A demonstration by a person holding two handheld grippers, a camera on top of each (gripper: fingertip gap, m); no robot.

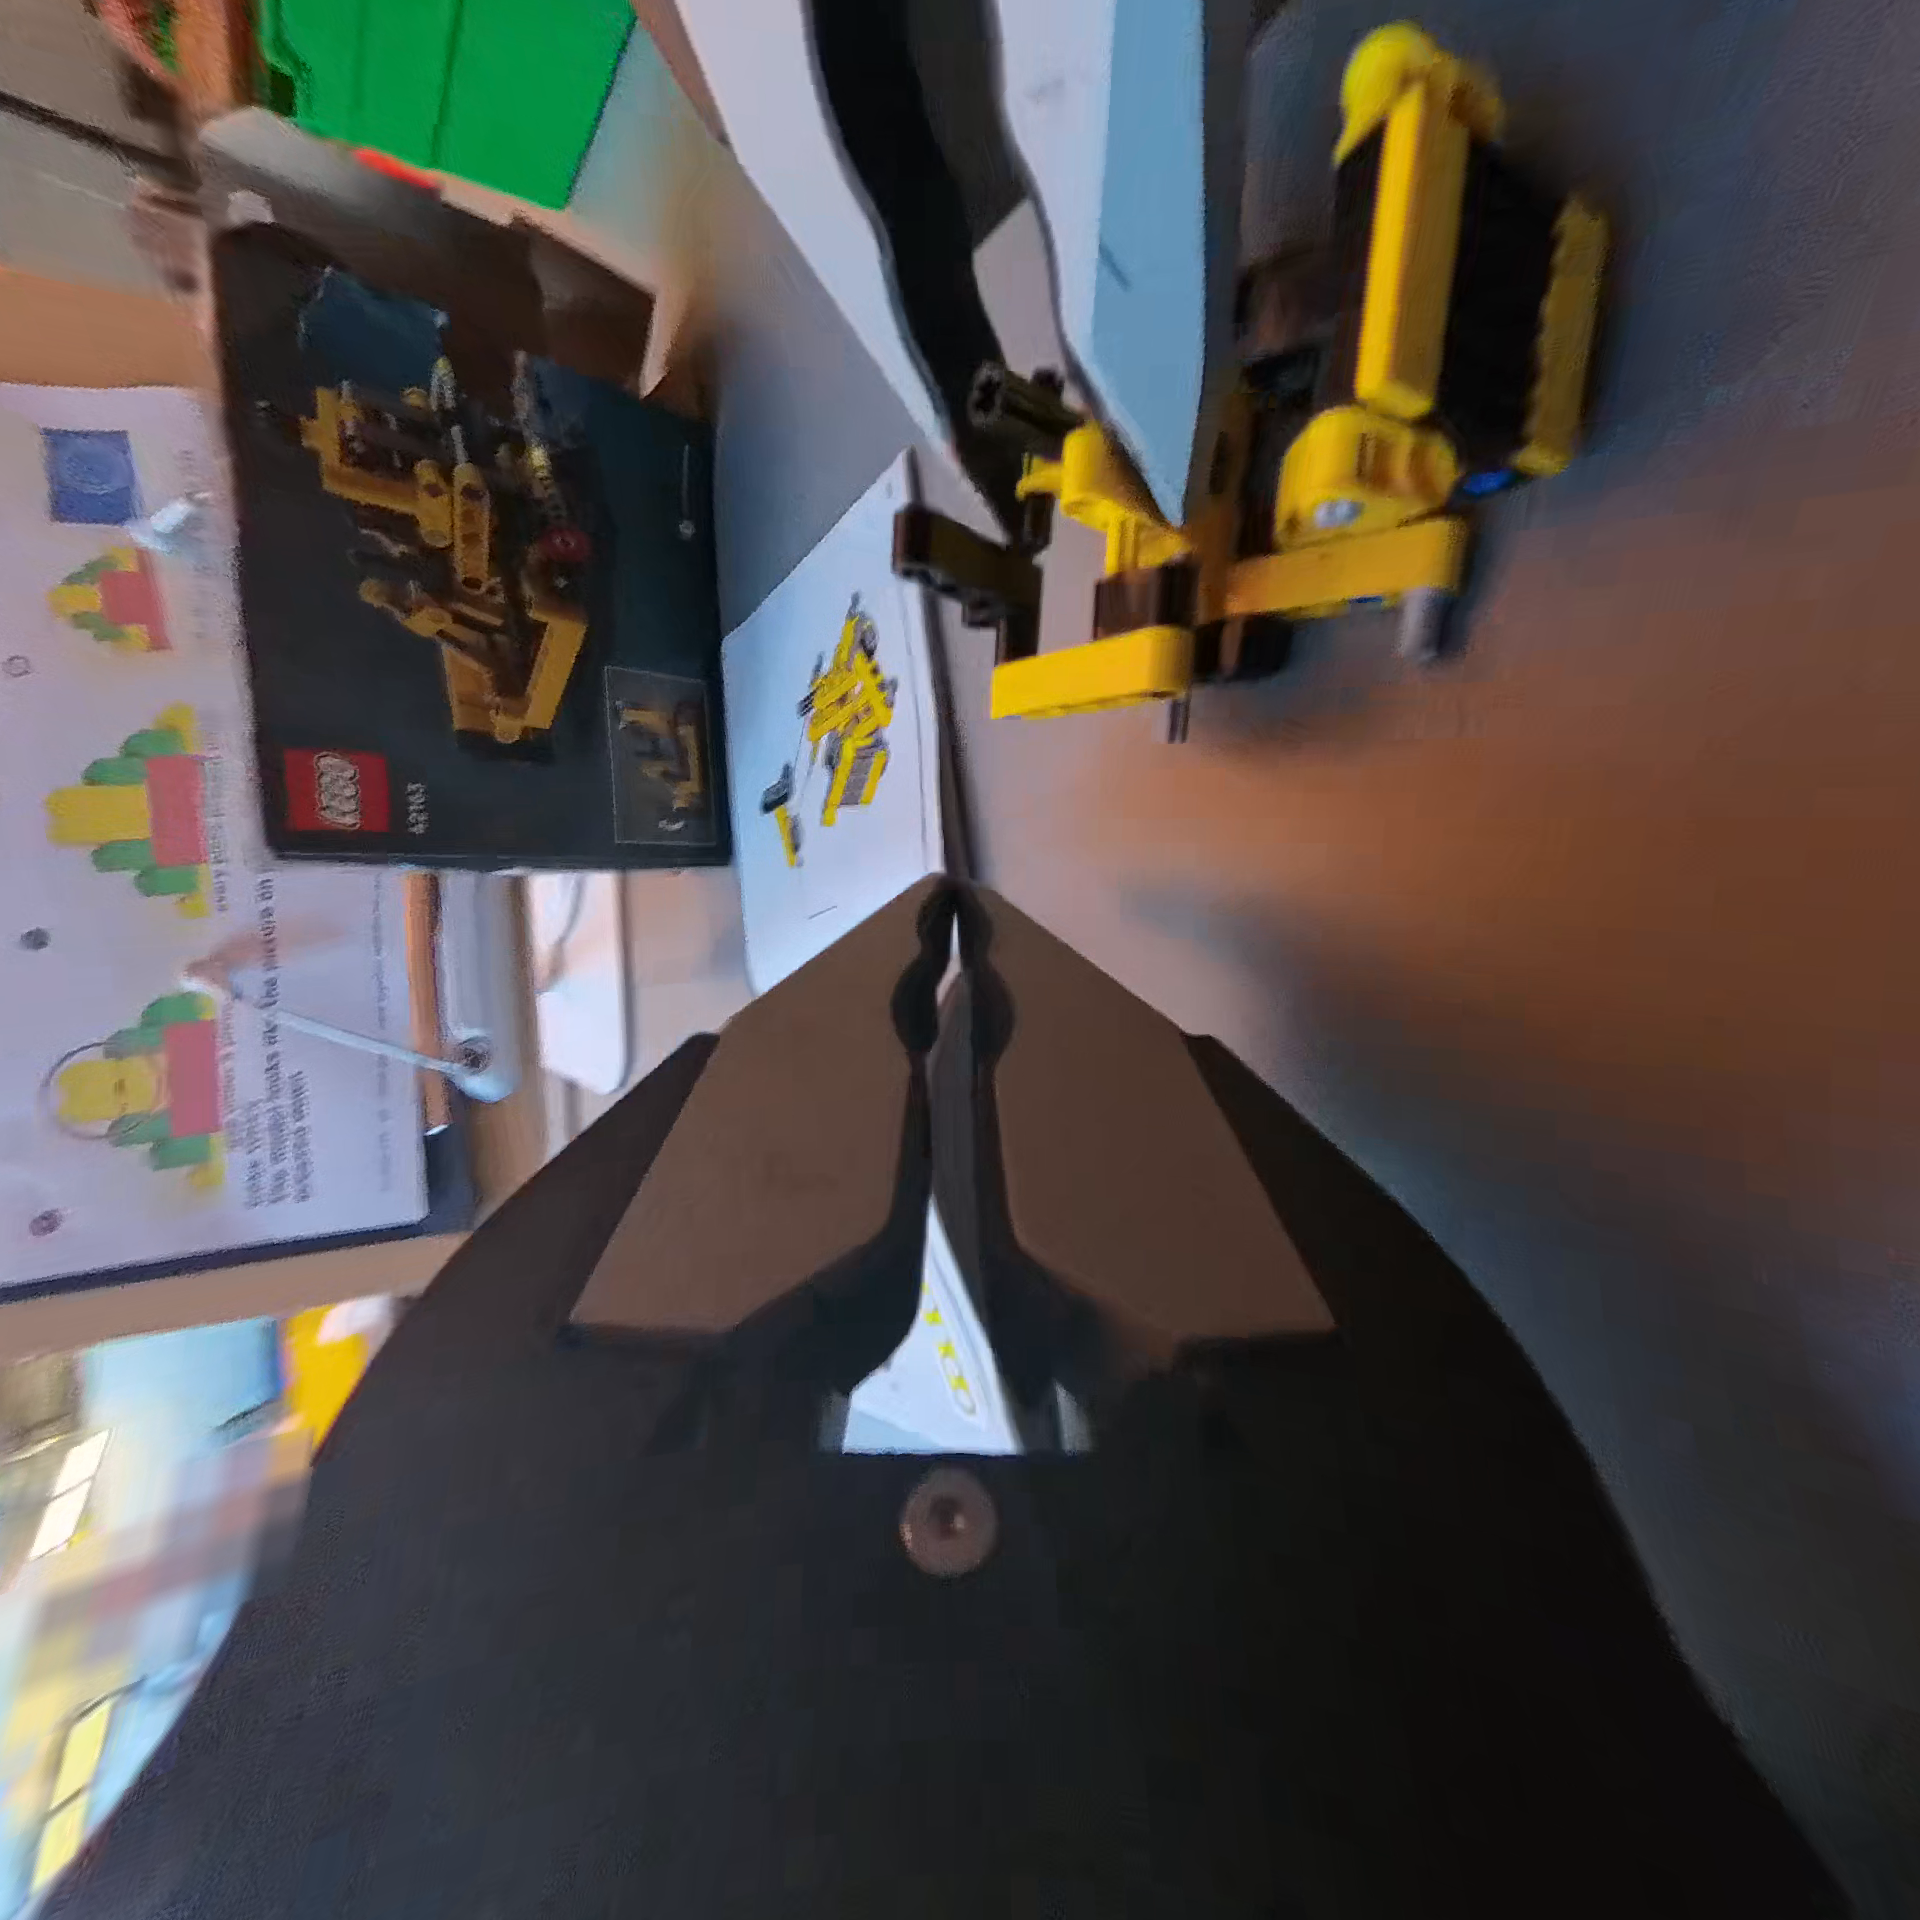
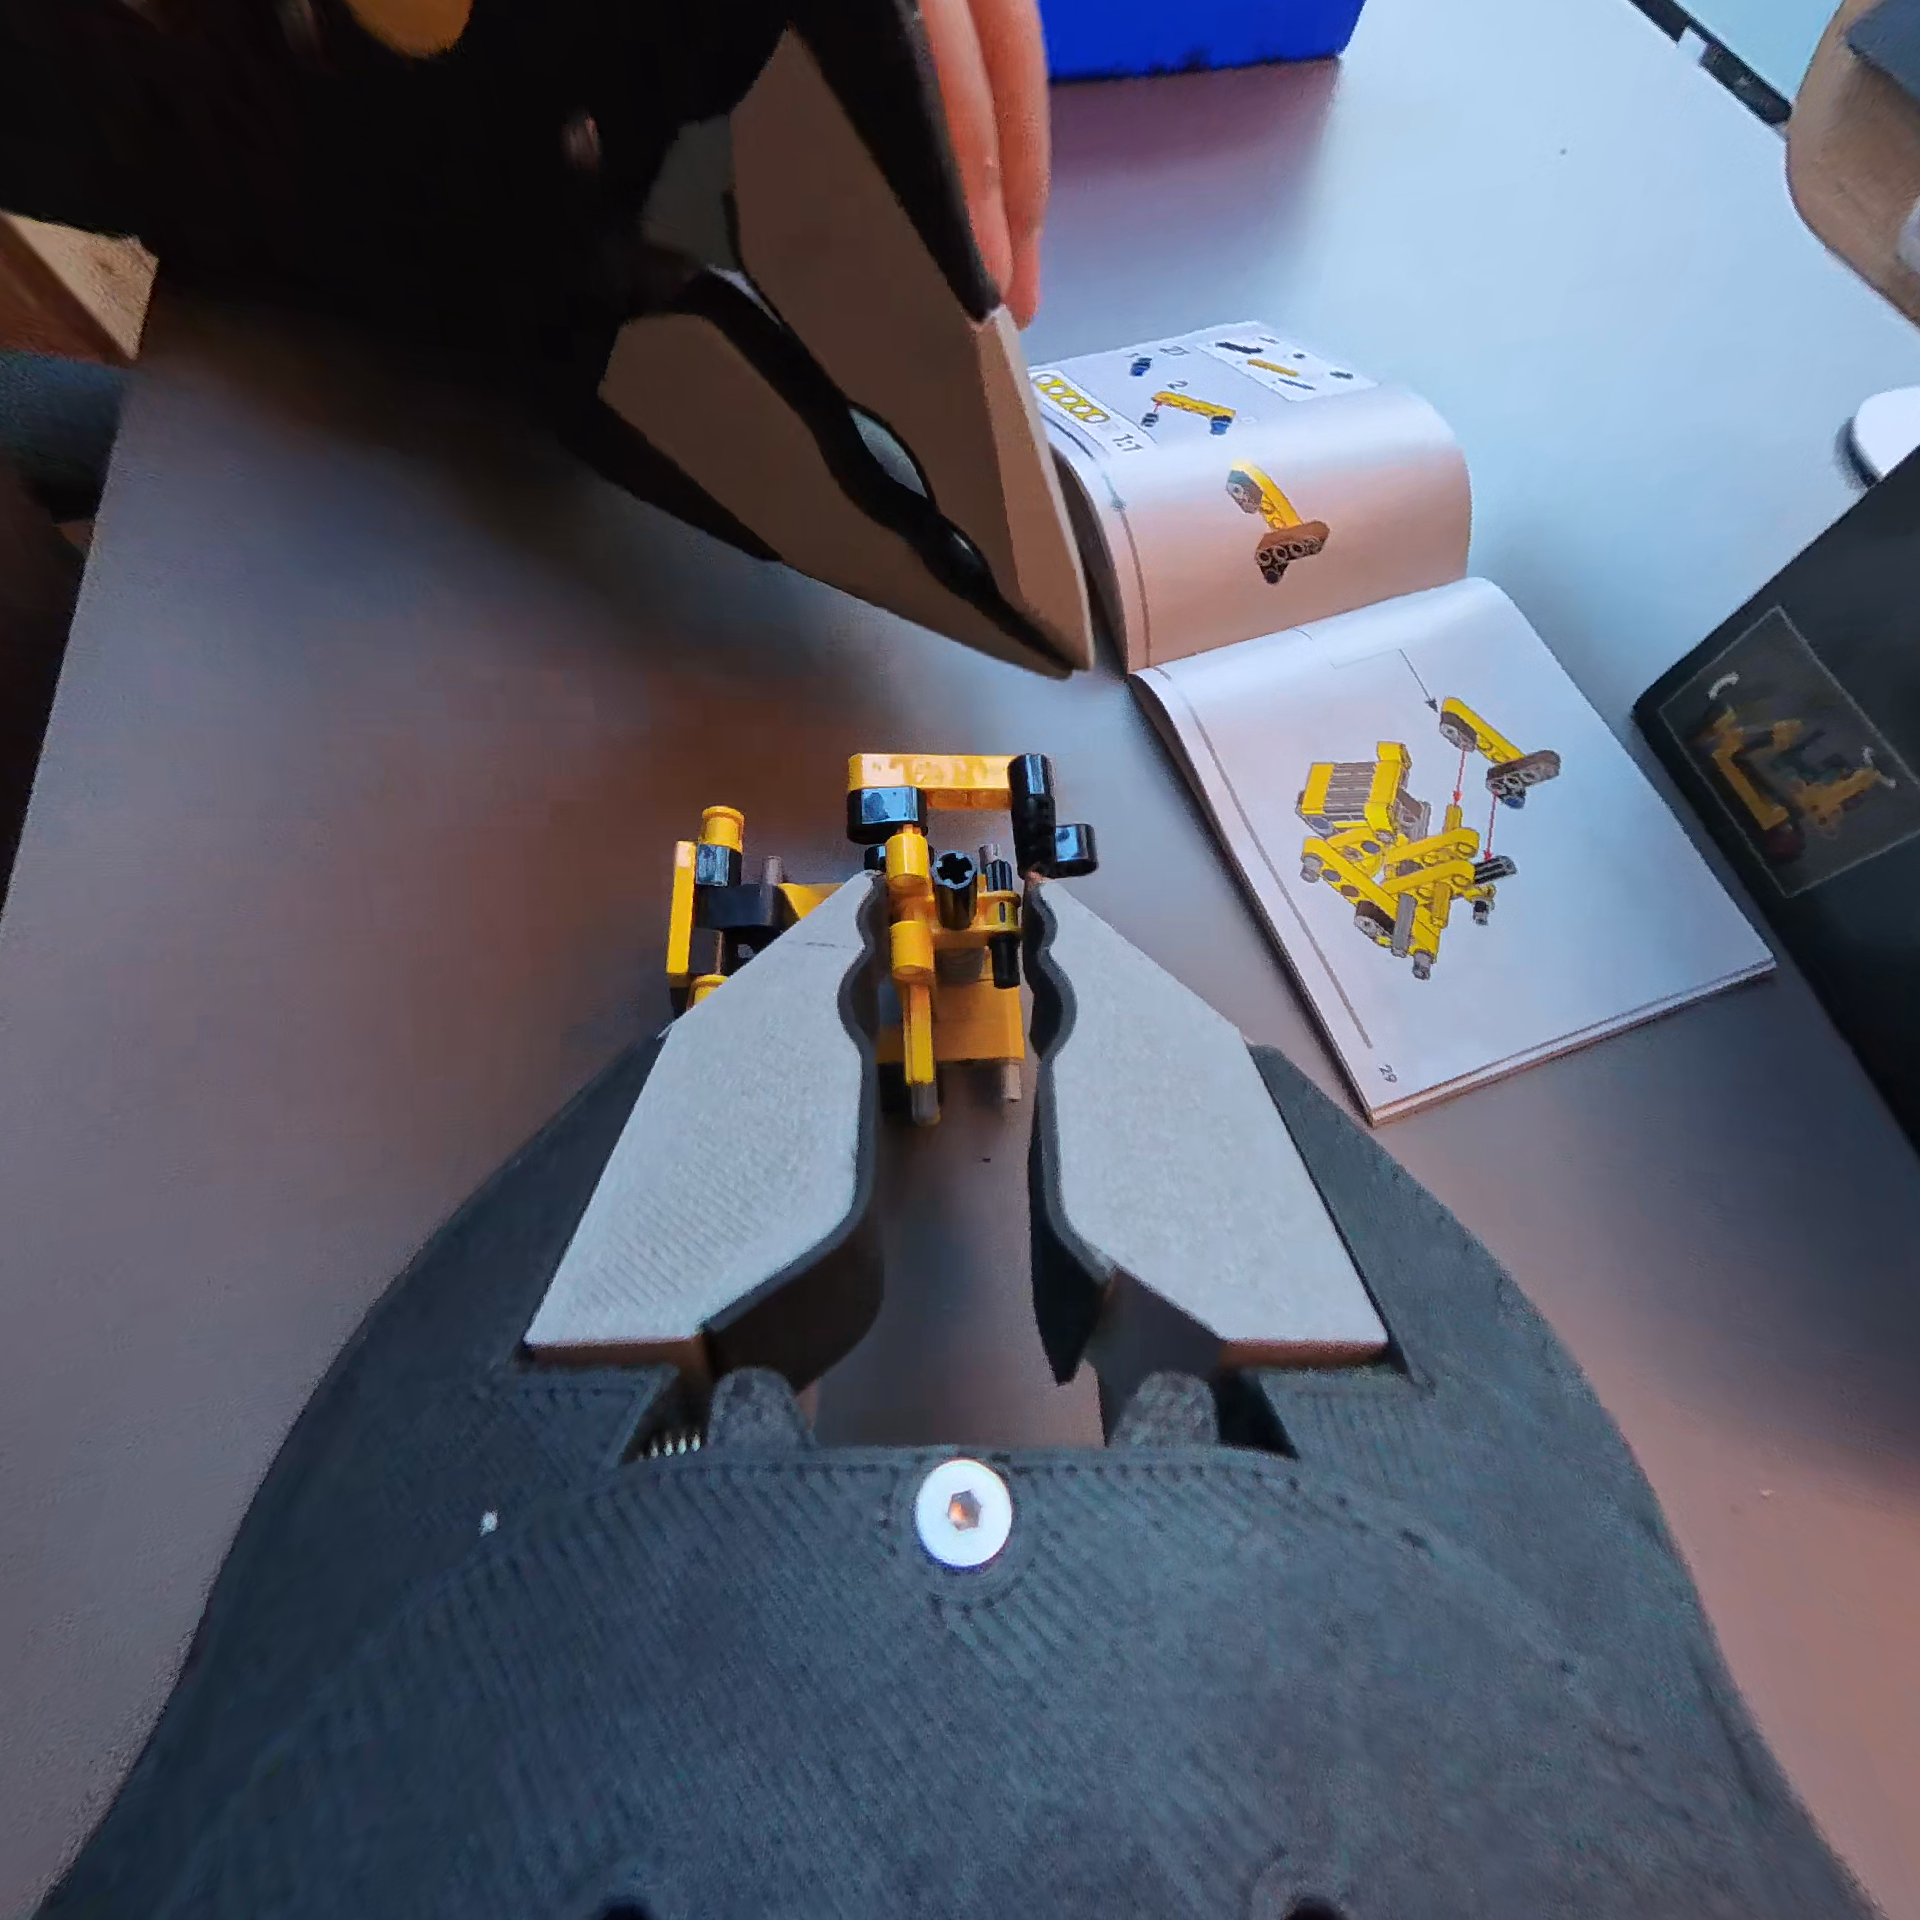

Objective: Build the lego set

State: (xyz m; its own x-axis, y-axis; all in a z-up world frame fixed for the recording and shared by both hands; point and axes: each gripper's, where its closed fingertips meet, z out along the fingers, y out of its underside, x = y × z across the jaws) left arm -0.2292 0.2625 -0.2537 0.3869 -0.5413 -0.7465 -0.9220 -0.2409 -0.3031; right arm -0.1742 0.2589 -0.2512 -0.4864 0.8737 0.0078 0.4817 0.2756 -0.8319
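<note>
While the grey table fills most of both views, an open booklet lies on it to the right of the model, with the dark box just beyond it. In the left wrist view, rolled hard to one side and blurred, that box leans against white sheets printed with brick figures.

The right tongs reach low over the table, fingers spread — the yellow-and-black model sits on the table between their tips, with a narrow gap showing on each side, so whether either tip touches it I cannot tell.

The left tongs come in from the upper left, tilted steeply down, tips pressed together and holding nothing; they point at the booklet's spine edge, just beside it. A person's fingers show behind them.

A black connector juts from the model's far end, beside a yellow beam.
</note>
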